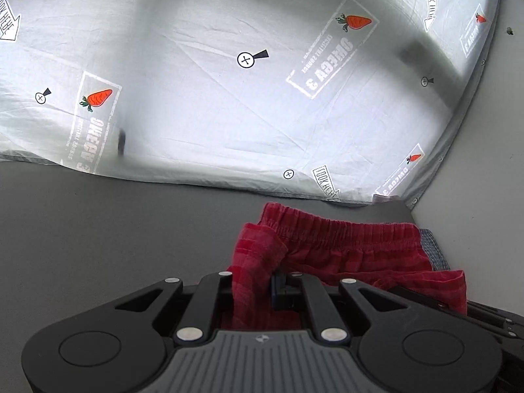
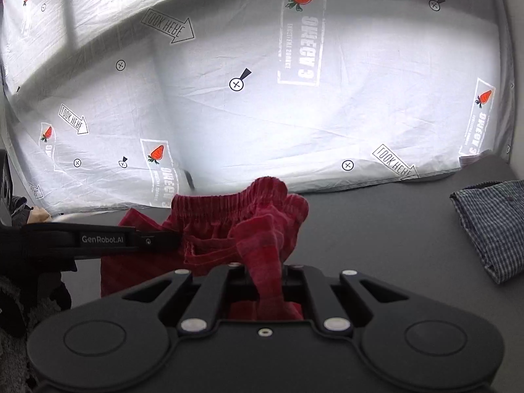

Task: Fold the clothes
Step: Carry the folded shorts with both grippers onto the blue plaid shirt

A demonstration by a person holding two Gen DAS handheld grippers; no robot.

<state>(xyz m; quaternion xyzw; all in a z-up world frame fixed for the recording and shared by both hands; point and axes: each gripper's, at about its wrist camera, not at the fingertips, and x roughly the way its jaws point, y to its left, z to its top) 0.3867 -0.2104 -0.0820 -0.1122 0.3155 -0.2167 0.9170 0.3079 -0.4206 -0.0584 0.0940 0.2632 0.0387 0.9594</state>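
While pinching red shorts (image 1: pixel 344 249) with both claws, risk of a lopsided fold. Left gripper (image 1: pixel 258 290) clamped on one fabric edge, right gripper (image 2: pixel 265 275) clamped on another bunched edge. Waistband just ahead of both claws, above the grey table (image 2: pixel 376 229). Could slip from either thin pinch, or sag and crease unevenly. Checked garment (image 2: pixel 491 226) well off to the right.

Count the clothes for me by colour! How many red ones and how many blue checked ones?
Red shorts: 1, held by the left gripper and the right gripper
Blue checked garment: 1, folded on the grey surface
Total: 2
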